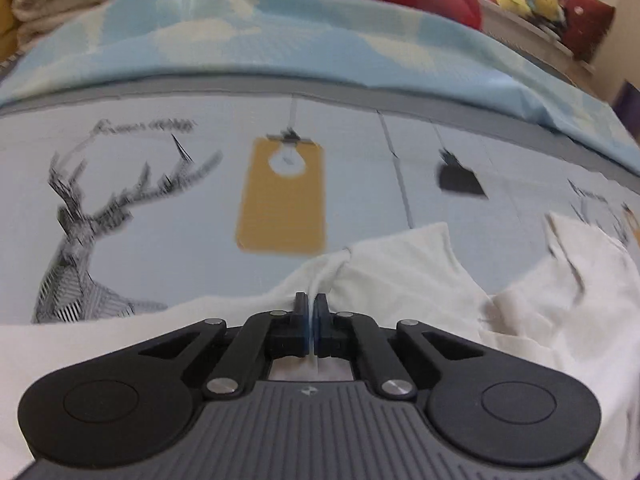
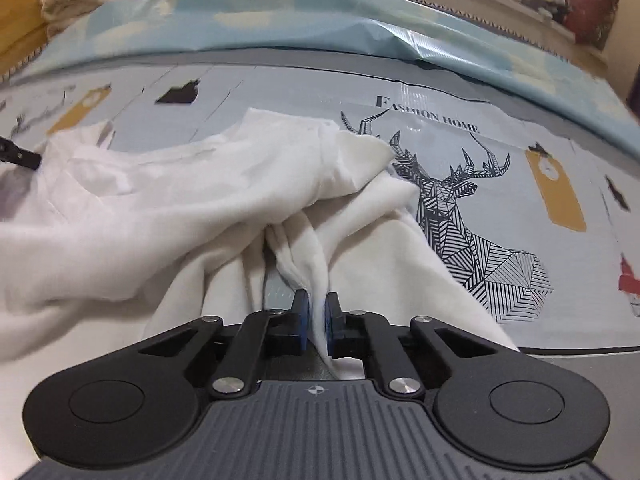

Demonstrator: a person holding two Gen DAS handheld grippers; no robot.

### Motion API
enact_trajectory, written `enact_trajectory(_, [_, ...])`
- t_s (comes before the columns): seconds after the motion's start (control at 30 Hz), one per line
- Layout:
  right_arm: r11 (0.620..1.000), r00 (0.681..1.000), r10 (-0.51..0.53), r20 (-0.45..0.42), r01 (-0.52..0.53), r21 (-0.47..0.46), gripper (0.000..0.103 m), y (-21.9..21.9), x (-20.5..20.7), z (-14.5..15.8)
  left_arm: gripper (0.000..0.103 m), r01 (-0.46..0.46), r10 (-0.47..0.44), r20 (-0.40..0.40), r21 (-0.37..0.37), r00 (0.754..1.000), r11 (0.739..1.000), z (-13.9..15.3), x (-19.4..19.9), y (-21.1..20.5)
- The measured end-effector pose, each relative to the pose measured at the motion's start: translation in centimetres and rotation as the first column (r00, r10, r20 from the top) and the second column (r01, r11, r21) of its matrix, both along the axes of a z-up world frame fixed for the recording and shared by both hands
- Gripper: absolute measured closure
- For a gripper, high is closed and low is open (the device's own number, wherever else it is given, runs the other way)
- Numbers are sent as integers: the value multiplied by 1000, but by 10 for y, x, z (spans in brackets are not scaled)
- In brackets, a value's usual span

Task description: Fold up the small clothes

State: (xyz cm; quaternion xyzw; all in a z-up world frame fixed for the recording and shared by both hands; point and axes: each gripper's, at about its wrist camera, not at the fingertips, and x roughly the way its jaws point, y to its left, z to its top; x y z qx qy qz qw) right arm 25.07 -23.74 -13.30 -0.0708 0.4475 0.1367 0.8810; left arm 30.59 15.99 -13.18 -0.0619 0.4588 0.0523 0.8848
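I am pinching the white shirt (image 2: 192, 200) in both the left tool (image 1: 311, 312) and right tool (image 2: 317, 316), its length running left-right across the bed sheet (image 2: 560, 312).

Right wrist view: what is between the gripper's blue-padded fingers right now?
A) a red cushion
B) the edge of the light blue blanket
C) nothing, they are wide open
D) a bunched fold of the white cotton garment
D: the right gripper pinches a bunched fold of the white cotton garment, which runs down between its pads.
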Motion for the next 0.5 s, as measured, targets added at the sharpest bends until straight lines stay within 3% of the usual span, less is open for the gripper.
enact_trajectory(0.07, [999,999,-45,13,45,13,96,-13,6,4,102,-41,40,31,26,999,999,2,7,5])
enact_trajectory(0.17, [985,985,-169,43,171,-38,97,-43,16,11,102,-124,119,96,50,988,991,11,16,17])
enact_trajectory(0.27, [930,937,-341,72,347,-117,97,-87,25,11,102,-189,179,158,52,971,981,17,22,29])
enact_trajectory(0.33, [906,912,-408,44,411,-99,96,-112,27,7,101,-183,177,184,16,967,983,17,24,29])
enact_trajectory(0.43, [902,911,-412,33,413,-126,96,-120,25,0,97,-179,163,185,73,969,981,16,28,18])
enact_trajectory(0.5, [921,934,-357,18,355,-160,95,-109,25,-2,89,-176,169,143,38,975,984,18,30,18])
